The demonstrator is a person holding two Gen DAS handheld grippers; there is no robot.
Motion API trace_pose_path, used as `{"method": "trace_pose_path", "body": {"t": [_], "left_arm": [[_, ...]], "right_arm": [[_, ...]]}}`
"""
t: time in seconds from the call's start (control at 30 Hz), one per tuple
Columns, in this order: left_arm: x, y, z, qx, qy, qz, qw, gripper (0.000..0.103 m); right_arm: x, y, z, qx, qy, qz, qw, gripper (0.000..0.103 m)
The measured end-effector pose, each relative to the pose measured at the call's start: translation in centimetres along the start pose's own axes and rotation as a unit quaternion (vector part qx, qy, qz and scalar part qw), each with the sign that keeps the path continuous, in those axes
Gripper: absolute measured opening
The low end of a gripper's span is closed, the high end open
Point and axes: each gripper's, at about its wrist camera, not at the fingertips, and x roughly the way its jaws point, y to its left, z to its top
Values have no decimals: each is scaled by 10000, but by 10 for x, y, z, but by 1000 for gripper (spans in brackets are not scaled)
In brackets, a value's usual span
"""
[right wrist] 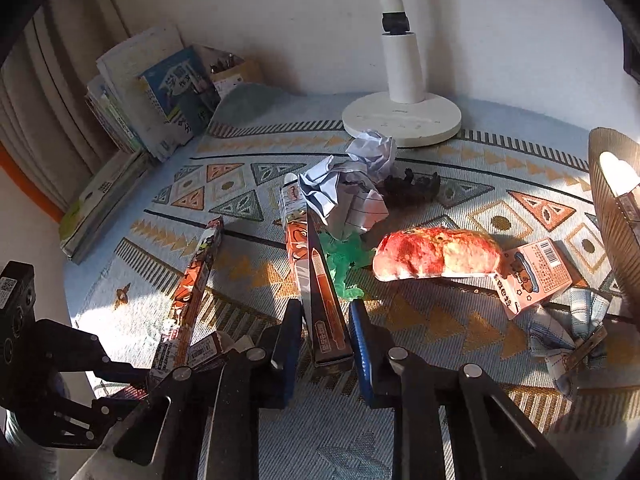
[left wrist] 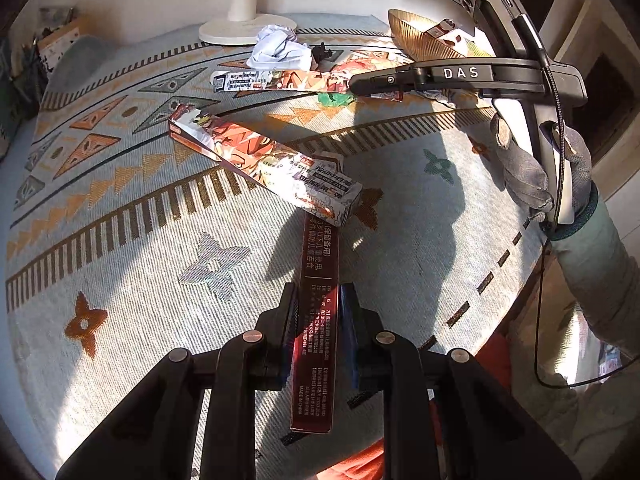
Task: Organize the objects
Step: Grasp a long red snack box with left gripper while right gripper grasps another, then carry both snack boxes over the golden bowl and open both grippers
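In your left wrist view, your left tool (left wrist: 318,320) is squeezed tight on a long dark red box (left wrist: 316,320) that points away from you over the patterned cloth (left wrist: 132,276) on the surface. The far end of that box goes under a second long box (left wrist: 260,160) with cartoon pictures, which lies slanted across it. Farther back a third long box (left wrist: 280,80) lies flat, and your right tool (left wrist: 360,84) reaches in from the right to its end. Your gloved right hand (left wrist: 536,168) holds that tool's handle. A crumpled paper (left wrist: 280,48) sits just behind the third box, near the white lamp base (left wrist: 240,30). A gold bowl (left wrist: 424,36) stands at the back right with a small packet in it. In your right wrist view, your right tool (right wrist: 326,320) is clamped on the near end of a long box (right wrist: 316,264), which runs away from you toward the crumpled paper (right wrist: 348,184). A green crinkly thing (right wrist: 344,260) lies just right of that box. A red and orange pouch (right wrist: 436,254) lies farther right, touching a small pink box (right wrist: 532,276). Another long box (right wrist: 196,280) lies to the left, and your left tool (right wrist: 132,384) is at its near end. Books (right wrist: 148,92) lean against the wall at the back left.
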Motion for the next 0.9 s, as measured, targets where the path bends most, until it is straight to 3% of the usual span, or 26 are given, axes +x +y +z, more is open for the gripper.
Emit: {"method": "trace_pose_path", "body": {"t": [0.13,0.27,0.3,0.37,0.43,0.5,0.6,0.67,0.77,0.9], "left_arm": [[5,-10,8,139,-88,47,9999,25],[9,-24,15,274,-176,211,9992,26],[10,-30,16,373,-220,237,9988,15],[10,-42,18,620,-401,367,9966,15],[3,-56,22,720,-591,137,9956,15],[-6,-66,32,701,-786,-311,9940,15],[-2,-80,50,694,-837,-434,9931,15],[4,-81,56,635,-690,-335,9950,15],[-3,-73,49,470,-696,-180,9963,15],[-31,-39,30,-101,-901,62,9959,15]], "right_arm": [[-24,-6,-24,313,-96,240,9992,20],[-57,-18,-58,563,-272,139,9979,20],[-66,-19,-67,584,-351,-13,9977,20],[-83,-17,-85,420,-504,-651,9957,20],[-87,-14,-97,311,-459,-1226,9909,20],[-86,-14,-105,379,-373,-1255,9907,20],[-83,-15,-110,391,-344,-1381,9891,21],[-82,-17,-106,443,-290,-1306,9900,29],[-76,-25,-97,611,-285,-1112,9915,62],[-61,-35,-82,735,-249,-939,9926,64]]}}
